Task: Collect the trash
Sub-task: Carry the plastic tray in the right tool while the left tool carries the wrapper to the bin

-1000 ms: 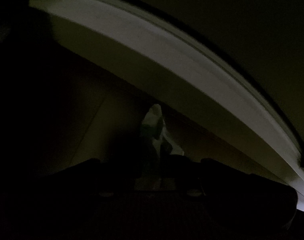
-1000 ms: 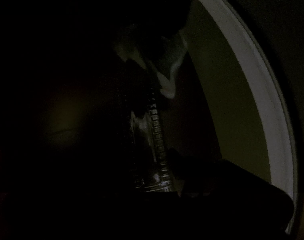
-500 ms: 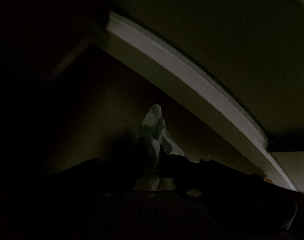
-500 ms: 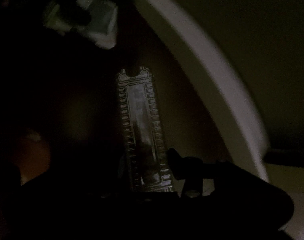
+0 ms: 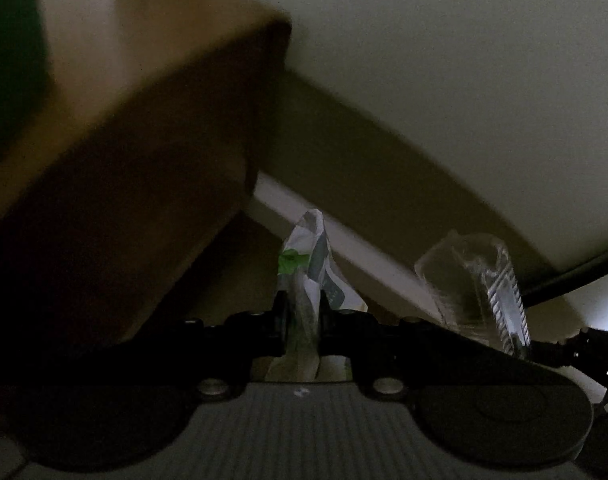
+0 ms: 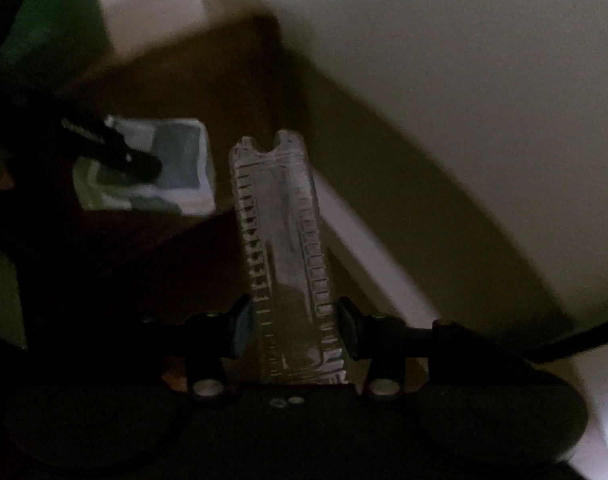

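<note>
Beside the wooden furniture (image 5: 152, 128) | left gripper (image 5: 302, 320) clamps crumpled wrapper (image 5: 307, 256): light, soft | right gripper (image 6: 292, 328) grips clear ribbed plastic tray (image 6: 280, 240) at its base: thin, crushable

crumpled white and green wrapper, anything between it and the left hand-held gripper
Nothing: the left hand-held gripper is already shut on the crumpled white and green wrapper. The right hand-held gripper likewise clamps the clear ridged plastic tray.

No text, label or number can be read anywhere in these dim, blurred views
</note>
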The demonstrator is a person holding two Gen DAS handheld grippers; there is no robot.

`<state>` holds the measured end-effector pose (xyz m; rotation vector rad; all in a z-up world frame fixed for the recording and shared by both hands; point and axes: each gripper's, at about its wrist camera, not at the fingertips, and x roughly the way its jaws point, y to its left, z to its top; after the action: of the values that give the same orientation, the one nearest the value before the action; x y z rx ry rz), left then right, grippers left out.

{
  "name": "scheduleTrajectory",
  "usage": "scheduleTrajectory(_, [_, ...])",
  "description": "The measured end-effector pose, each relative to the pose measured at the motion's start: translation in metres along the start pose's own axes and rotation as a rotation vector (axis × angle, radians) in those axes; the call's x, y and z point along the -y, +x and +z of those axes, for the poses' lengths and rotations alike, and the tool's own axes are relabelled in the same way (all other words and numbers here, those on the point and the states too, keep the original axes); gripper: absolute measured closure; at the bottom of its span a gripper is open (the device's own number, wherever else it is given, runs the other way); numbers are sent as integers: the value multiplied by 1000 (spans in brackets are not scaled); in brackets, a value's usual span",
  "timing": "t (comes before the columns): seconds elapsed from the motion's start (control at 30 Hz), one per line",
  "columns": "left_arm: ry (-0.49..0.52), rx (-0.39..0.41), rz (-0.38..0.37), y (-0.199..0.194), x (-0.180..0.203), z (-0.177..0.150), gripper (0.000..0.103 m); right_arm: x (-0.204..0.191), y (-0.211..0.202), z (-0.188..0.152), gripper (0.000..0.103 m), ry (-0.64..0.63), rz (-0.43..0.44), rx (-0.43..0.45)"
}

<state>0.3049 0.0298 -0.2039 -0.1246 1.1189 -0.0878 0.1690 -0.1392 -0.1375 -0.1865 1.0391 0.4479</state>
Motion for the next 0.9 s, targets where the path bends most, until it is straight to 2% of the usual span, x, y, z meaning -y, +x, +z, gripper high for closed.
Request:
scheduleTrajectory(0.17, [47, 151, 0, -90, 4, -1, 91, -36, -80, 16, 60, -53, -1, 145])
scheduleTrajectory(0.33, [82, 287, 3, -163, 6, -6, 91, -62, -150, 36, 60, -78, 20, 276])
scheduleTrajectory(0.37, [92, 319, 7, -179, 6, -7, 91, -56, -154, 45, 60, -86, 27, 298])
scheduleTrajectory(0.5, [102, 427, 19, -231, 2, -5, 91, -75, -199, 53, 60, -136, 47, 399])
scheduleTrajectory(0.6, [106, 501, 31, -277, -8, -6, 91, -91, -216, 96, 60, -167, 67, 462])
scheduleTrajectory(0.77, [126, 619, 90, -337, -24, 6, 91, -119, -253, 131, 60, -174, 96, 564])
scheduleTrajectory(0.9, [120, 678, 143, -380, -37, 24, 91, -137, -273, 157, 60, -168, 123, 630])
